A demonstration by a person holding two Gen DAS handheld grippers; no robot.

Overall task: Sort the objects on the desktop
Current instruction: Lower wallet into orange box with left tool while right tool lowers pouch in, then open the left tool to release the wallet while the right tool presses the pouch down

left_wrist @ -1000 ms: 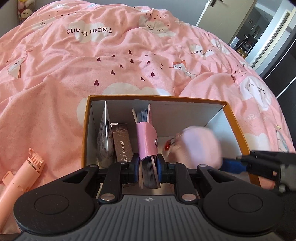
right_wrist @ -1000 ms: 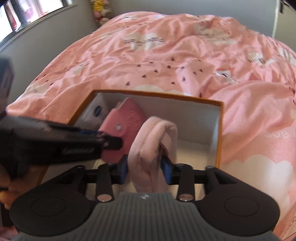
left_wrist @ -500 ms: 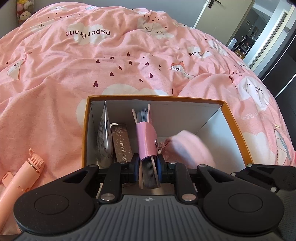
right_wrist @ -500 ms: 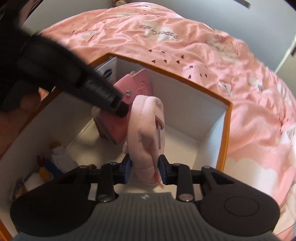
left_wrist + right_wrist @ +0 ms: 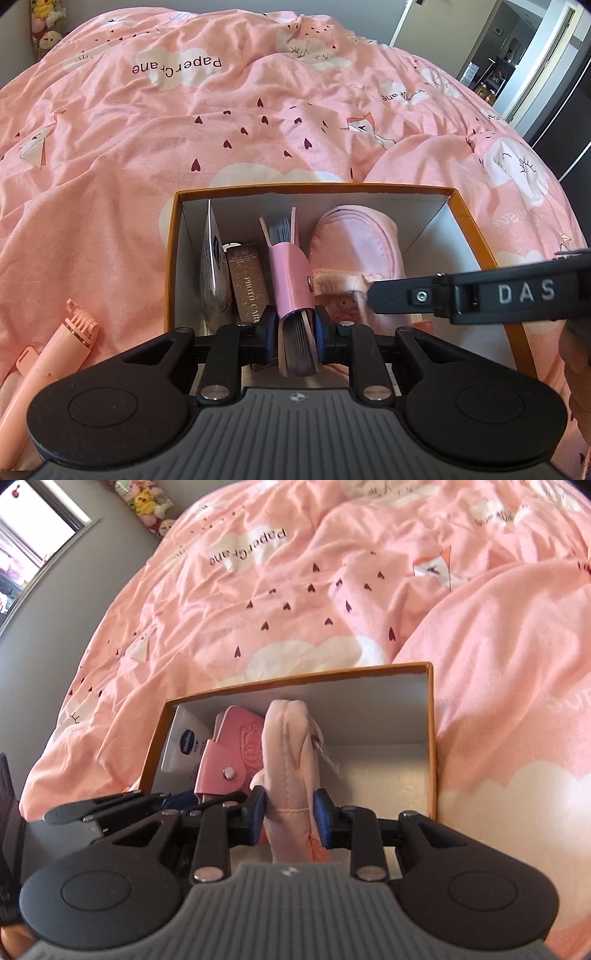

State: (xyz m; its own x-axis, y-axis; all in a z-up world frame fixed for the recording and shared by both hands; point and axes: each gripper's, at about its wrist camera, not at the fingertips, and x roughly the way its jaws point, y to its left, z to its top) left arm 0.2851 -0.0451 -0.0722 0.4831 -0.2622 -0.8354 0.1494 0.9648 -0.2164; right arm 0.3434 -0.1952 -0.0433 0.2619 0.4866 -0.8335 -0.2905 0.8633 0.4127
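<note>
An orange-rimmed cardboard box (image 5: pixel 314 186) with white walls lies on a pink duvet. My left gripper (image 5: pixel 293 332) is shut on a pink snap-strap notebook (image 5: pixel 290 273), which stands on edge inside the box. Just right of it, a soft pink pouch (image 5: pixel 354 240) also stands on edge in the box. In the right wrist view my right gripper (image 5: pixel 290 812) has its jaws closing, and its blue pads press the pouch (image 5: pixel 286 746) from both sides. The notebook (image 5: pixel 236 746) stands immediately left of the pouch there. One right finger (image 5: pixel 406 295) reaches in from the right.
A white sachet (image 5: pixel 212 266) and a brown photo-card box (image 5: pixel 247 280) stand against the box's left wall. A peach hand-held device (image 5: pixel 55 354) lies on the duvet (image 5: pixel 221 129) left of the box. Plush toys (image 5: pixel 46 22) sit in the far corner. The box's right part shows bare floor (image 5: pixel 376 775).
The right gripper rolled and carried the pouch across the box; it now stands upright beside the notebook. The left gripper and its notebook stayed put.
</note>
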